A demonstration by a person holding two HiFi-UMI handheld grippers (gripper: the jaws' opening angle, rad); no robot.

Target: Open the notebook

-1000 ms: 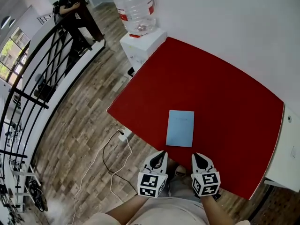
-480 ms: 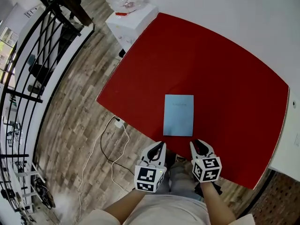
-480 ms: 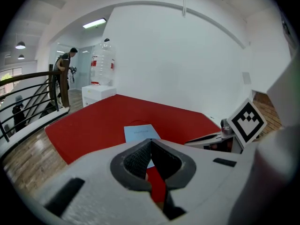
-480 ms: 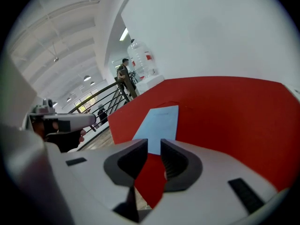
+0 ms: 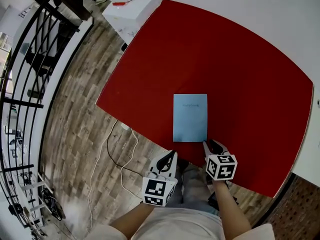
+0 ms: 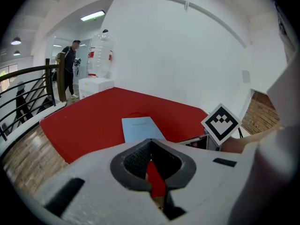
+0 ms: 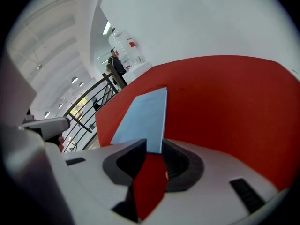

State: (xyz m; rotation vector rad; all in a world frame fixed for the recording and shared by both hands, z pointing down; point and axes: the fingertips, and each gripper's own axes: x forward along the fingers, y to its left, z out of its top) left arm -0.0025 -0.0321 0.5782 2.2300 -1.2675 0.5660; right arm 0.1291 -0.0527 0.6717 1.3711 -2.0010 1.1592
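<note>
Fingers [image 7: 132,154] of R gripper [image 5: 212,147] spread, empty, near corner of closed notebook [image 5: 190,117]. L gripper [image 5: 169,160] fingers pressed together, w/ nothing held. Notebook flat on red table [image 5: 240,69]. Best: catch cover edge only, lift slow.

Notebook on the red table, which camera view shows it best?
The head view: the whole closed light-blue notebook lies flat on the red table. The left gripper view shows it small, its near end hidden. The right gripper view shows it close but slanted, with a near corner behind the jaws.
</note>
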